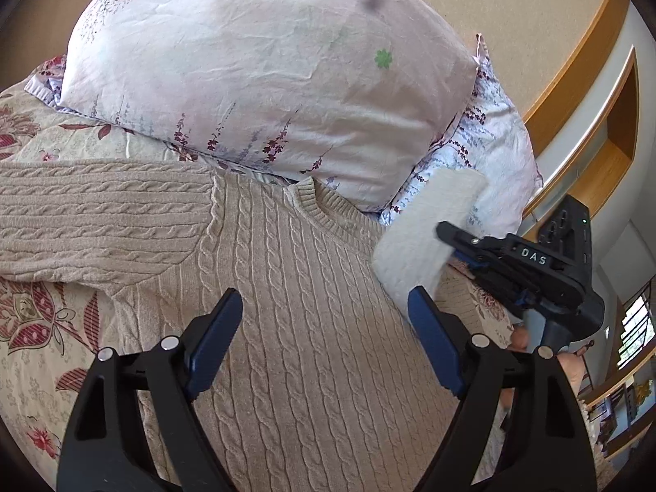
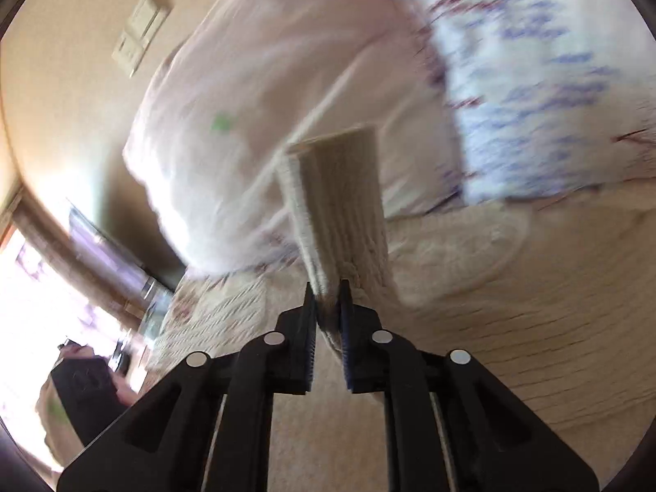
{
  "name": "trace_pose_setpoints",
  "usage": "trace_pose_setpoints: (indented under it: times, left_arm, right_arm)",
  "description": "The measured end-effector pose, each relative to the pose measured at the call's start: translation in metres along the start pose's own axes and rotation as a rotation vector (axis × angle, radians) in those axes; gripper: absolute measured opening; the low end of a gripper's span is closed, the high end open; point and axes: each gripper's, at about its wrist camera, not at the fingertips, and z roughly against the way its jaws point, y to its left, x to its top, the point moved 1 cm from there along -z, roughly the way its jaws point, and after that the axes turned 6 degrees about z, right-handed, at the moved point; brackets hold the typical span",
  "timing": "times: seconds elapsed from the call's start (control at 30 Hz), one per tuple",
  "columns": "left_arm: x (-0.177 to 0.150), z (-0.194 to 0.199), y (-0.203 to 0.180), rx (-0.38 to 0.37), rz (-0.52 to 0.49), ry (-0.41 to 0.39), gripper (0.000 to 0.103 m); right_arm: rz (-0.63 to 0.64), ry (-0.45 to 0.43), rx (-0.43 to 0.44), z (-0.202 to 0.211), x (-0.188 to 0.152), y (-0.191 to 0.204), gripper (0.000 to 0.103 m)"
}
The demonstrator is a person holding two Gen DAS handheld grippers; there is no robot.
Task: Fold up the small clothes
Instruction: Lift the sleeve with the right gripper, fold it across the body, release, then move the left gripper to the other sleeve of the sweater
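Observation:
A beige cable-knit sweater (image 1: 295,287) lies flat on the bed, neck toward the pillows, one sleeve (image 1: 94,217) stretched out to the left. My left gripper (image 1: 324,320) is open and empty, hovering over the sweater's chest. My right gripper (image 1: 455,242) shows at the right of the left wrist view, shut on the cuff end of the other sleeve (image 1: 426,229), lifted above the sweater. In the blurred right wrist view my right gripper (image 2: 328,299) is shut on that sleeve (image 2: 340,205), which stands up between the fingers.
A pale floral pillow (image 1: 262,65) lies just behind the sweater's neck, with a second floral pillow (image 1: 492,156) to its right. A flowered bedspread (image 1: 37,344) covers the bed. A wooden shelf unit (image 1: 607,131) stands at the far right.

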Motion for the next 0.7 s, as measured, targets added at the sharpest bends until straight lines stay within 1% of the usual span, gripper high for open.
trace_pose_setpoints:
  times: [0.03,0.07,0.13,0.2,0.23,0.27,0.3,0.33,0.4,0.43,0.47,0.53,0.6,0.63,0.67,0.7]
  left_arm:
    - [0.0,0.0,0.001,-0.006,0.011,0.005,0.082]
    - [0.0,0.0,0.002,-0.01,0.02,0.012,0.082]
    - [-0.002,-0.002,0.004,-0.012,0.035,0.029,0.082]
    - [-0.002,-0.007,0.005,-0.005,0.047,0.05,0.082]
    - [-0.002,-0.01,0.005,-0.001,0.053,0.064,0.08]
    - [-0.002,-0.015,0.004,-0.003,0.063,0.082,0.075]
    - [-0.002,-0.02,0.003,-0.02,0.077,0.1,0.072]
    - [-0.002,-0.026,0.002,-0.02,0.097,0.121,0.07]
    - [-0.002,-0.038,0.001,-0.021,0.131,0.153,0.061]
    - [-0.003,-0.043,0.002,-0.021,0.149,0.164,0.06]
    - [-0.004,-0.047,0.002,-0.008,0.162,0.174,0.058]
    - [-0.006,-0.054,0.005,0.028,0.186,0.187,0.056]
    - [-0.006,-0.06,0.012,0.057,0.223,0.196,0.052]
    - [-0.006,-0.063,0.014,0.068,0.24,0.199,0.05]
    - [-0.005,-0.065,0.017,0.077,0.253,0.195,0.046]
    - [-0.003,-0.067,0.019,0.084,0.264,0.187,0.041]
  right_arm:
    - [-0.013,0.06,0.051,-0.016,-0.006,0.008,0.047]
    - [-0.029,0.089,0.08,-0.024,-0.011,0.013,0.053]
    - [-0.05,0.079,0.103,-0.022,-0.016,0.012,0.054]
    - [-0.095,0.031,0.085,0.0,-0.021,-0.002,0.054]
    - [-0.131,0.012,0.065,0.012,-0.025,-0.011,0.054]
    - [-0.175,-0.01,0.036,0.028,-0.031,-0.024,0.054]
    - [-0.225,-0.03,-0.004,0.043,-0.039,-0.037,0.054]
    - [-0.274,-0.045,-0.046,0.056,-0.046,-0.051,0.054]
    - [-0.381,-0.073,-0.139,0.081,-0.066,-0.082,0.053]
    - [-0.436,-0.094,-0.181,0.096,-0.079,-0.097,0.05]
    - [-0.485,-0.109,-0.218,0.109,-0.084,-0.114,0.048]
    - [-0.563,-0.137,-0.261,0.127,-0.094,-0.139,0.046]
    - [-0.607,-0.153,-0.286,0.135,-0.099,-0.154,0.046]
    - [-0.627,-0.161,-0.29,0.136,-0.099,-0.161,0.043]
    - [-0.638,-0.172,-0.291,0.137,-0.098,-0.166,0.039]
    - [-0.639,-0.183,-0.3,0.136,-0.096,-0.168,0.037]
